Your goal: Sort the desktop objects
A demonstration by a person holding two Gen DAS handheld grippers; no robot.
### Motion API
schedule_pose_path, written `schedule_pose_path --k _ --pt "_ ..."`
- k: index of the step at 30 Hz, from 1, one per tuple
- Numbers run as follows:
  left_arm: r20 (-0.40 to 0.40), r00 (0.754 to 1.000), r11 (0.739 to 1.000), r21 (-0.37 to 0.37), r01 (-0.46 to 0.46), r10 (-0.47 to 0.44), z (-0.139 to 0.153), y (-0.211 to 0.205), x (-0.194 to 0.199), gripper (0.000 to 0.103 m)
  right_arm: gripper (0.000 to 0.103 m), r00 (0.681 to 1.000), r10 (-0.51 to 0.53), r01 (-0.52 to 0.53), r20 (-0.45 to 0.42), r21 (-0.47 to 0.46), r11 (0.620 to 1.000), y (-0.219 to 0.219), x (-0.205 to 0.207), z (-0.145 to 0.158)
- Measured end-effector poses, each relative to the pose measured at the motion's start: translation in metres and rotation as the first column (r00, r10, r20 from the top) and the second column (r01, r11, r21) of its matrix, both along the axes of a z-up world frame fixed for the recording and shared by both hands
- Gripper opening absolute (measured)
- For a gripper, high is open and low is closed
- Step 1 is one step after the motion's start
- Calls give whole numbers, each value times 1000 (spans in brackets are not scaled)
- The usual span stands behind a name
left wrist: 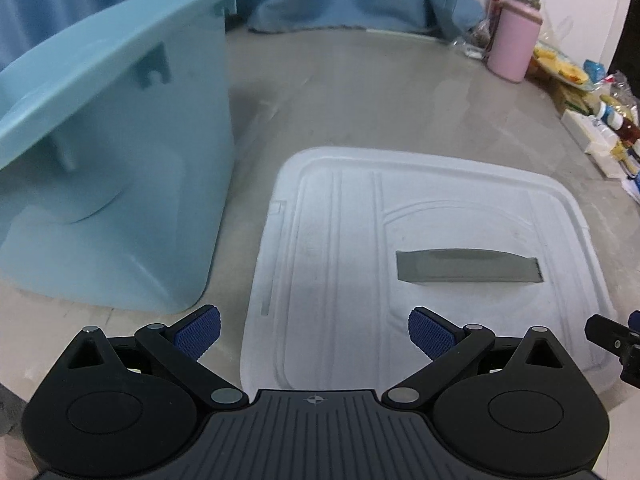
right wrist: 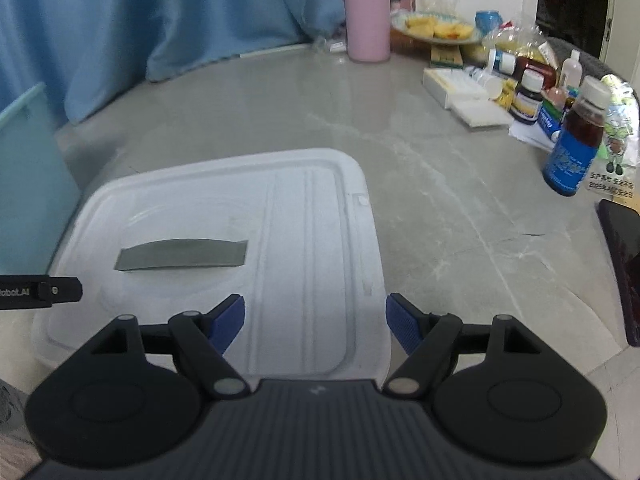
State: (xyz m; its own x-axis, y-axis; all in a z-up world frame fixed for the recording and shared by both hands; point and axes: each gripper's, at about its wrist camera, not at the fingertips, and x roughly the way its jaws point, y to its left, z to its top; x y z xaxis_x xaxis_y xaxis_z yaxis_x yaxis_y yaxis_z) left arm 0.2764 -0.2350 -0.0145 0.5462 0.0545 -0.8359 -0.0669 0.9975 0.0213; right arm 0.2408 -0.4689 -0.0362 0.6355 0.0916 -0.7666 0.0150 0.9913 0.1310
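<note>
A white plastic lid (left wrist: 420,256) with a grey handle slot (left wrist: 468,266) lies flat on the grey table, right of a light blue bin (left wrist: 116,160). My left gripper (left wrist: 314,332) is open and empty, hovering over the lid's near left edge. My right gripper (right wrist: 315,324) is open and empty over the lid (right wrist: 224,240) at its near right edge. The bin's side (right wrist: 28,176) shows at the left of the right wrist view. Desktop clutter lies at the table's far right: a pink bottle (right wrist: 368,20), a blue-labelled bottle (right wrist: 576,140), and small bottles and boxes (right wrist: 520,92).
A plate of food (right wrist: 436,28) sits behind the clutter. A dark phone-like slab (right wrist: 624,272) lies at the right edge. Blue curtain (right wrist: 160,12) hangs behind the table. The other gripper's tip shows at the right edge of the left wrist view (left wrist: 612,336).
</note>
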Motion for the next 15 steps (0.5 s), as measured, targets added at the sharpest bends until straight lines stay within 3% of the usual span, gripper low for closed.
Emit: schedule_pose_path --k 10,15 --pt "-93 995 999 -46 -28 23 -23 4 37 102 87 994 47 -51 -94 -34 998 12 39 -7" --pt "-113 993 996 -74 -42 33 -31 7 49 103 101 988 73 -85 -135 -79 993 24 51 -10"
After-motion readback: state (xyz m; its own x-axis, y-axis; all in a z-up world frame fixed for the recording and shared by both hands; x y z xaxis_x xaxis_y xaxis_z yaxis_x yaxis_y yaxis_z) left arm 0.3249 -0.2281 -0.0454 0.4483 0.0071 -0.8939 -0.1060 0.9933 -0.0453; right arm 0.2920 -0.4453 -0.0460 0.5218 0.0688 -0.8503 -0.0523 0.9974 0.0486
